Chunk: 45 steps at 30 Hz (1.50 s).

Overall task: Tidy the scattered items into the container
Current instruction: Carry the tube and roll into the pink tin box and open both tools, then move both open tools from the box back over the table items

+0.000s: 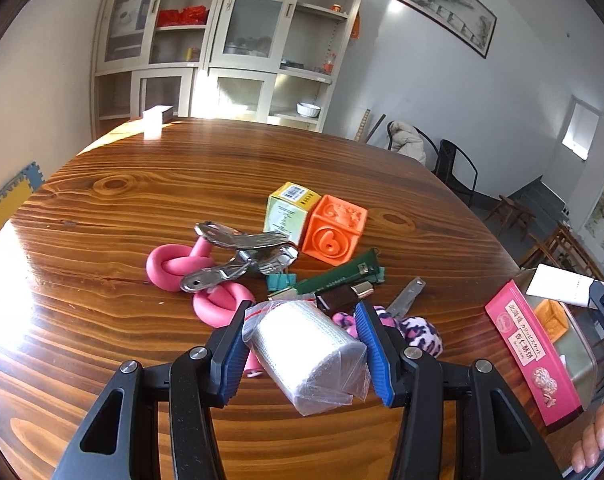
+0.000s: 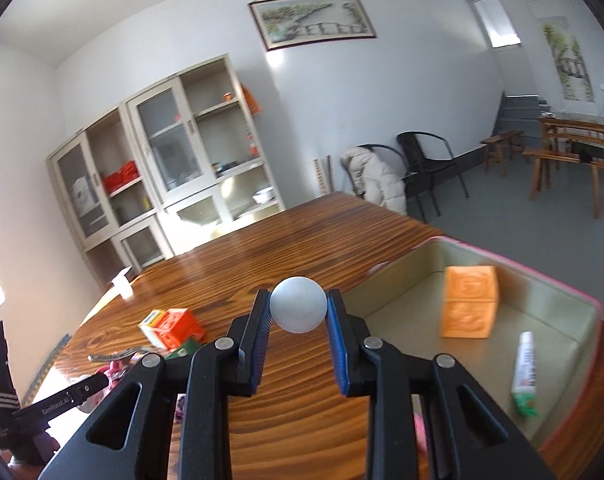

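My left gripper (image 1: 304,312) is shut on a silver roll in a clear plastic bag (image 1: 306,352), held just above the wooden table (image 1: 142,208). Behind it lie scattered items: a knotted pink foam tube (image 1: 170,266), a metal clip (image 1: 242,252), a yellow-green box (image 1: 288,210), an orange number cube (image 1: 334,232), a green pouch (image 1: 338,276) and a pink spotted plush (image 1: 418,334). My right gripper (image 2: 299,300) is shut on a white ball (image 2: 298,314), left of the pink-rimmed container (image 2: 514,262). An orange cube (image 2: 468,302) and a small tube (image 2: 524,372) lie inside.
The container's pink side (image 1: 534,360) shows at the right of the left wrist view, with a person's fingers (image 1: 598,436) beside it. A white cup (image 1: 153,122) stands at the table's far end. Cabinets (image 1: 222,40) and chairs (image 2: 426,168) stand beyond the table.
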Available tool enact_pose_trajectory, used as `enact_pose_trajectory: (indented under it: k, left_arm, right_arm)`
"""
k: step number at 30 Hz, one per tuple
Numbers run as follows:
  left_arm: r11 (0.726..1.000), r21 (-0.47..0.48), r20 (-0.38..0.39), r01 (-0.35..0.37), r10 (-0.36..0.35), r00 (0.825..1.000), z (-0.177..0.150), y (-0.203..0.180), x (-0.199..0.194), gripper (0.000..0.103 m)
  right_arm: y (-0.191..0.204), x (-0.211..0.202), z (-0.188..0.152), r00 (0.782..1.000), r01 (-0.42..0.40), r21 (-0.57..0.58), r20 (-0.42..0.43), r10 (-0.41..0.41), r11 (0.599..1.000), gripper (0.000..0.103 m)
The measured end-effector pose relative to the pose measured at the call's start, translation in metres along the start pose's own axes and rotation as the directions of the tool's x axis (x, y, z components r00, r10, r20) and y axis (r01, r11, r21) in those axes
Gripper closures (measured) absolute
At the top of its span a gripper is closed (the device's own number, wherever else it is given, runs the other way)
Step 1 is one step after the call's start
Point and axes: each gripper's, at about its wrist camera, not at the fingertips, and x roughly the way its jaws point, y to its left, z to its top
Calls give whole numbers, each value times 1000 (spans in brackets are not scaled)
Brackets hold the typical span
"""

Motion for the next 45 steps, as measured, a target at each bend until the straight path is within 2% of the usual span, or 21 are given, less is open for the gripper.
enact_pose_trajectory:
  k: [6, 10, 13, 20, 27, 41, 43, 44, 45]
  left_arm:
    - [997, 56, -30, 58, -56, 998, -7, -38, 6, 50]
    - [994, 72, -58, 86, -82, 995, -10, -56, 10, 50]
    - [991, 79, -78, 108, -102, 992, -10, -67, 11, 50]
    - [979, 153, -65, 131, -122, 990, -1, -105, 7, 50]
    - [951, 239, -76, 197, -184, 980, 6, -156, 9, 50]
    - [860, 374, -123, 348, -326, 937, 11, -269, 24, 50]
    - [846, 377, -125, 378, -358, 925, 13, -279, 28, 46]
    - [839, 384, -119, 385, -368, 922, 15, -282, 30, 31]
    - [842, 393, -98, 369, -361, 927, 16, -285, 30, 7]
  right_arm:
    - [-48, -18, 11, 997, 76, 58, 14, -77, 995, 73]
    - [-71, -10, 9, 996, 80, 86, -56, -75, 993, 69]
    - [-85, -12, 4, 993, 108, 126, -49, -103, 986, 38]
    - [-101, -21, 6, 991, 133, 156, -13, -132, 979, 37]
    - [-120, -24, 5, 988, 154, 206, -5, -156, 966, 33]
    - [-156, -43, 11, 978, 196, 248, 23, -208, 949, 28]
    - [-157, -43, 10, 978, 198, 250, 20, -209, 948, 28]
    - [-157, -42, 10, 978, 199, 250, 17, -210, 948, 27]
    - [-156, -40, 9, 978, 200, 250, 12, -209, 947, 27]
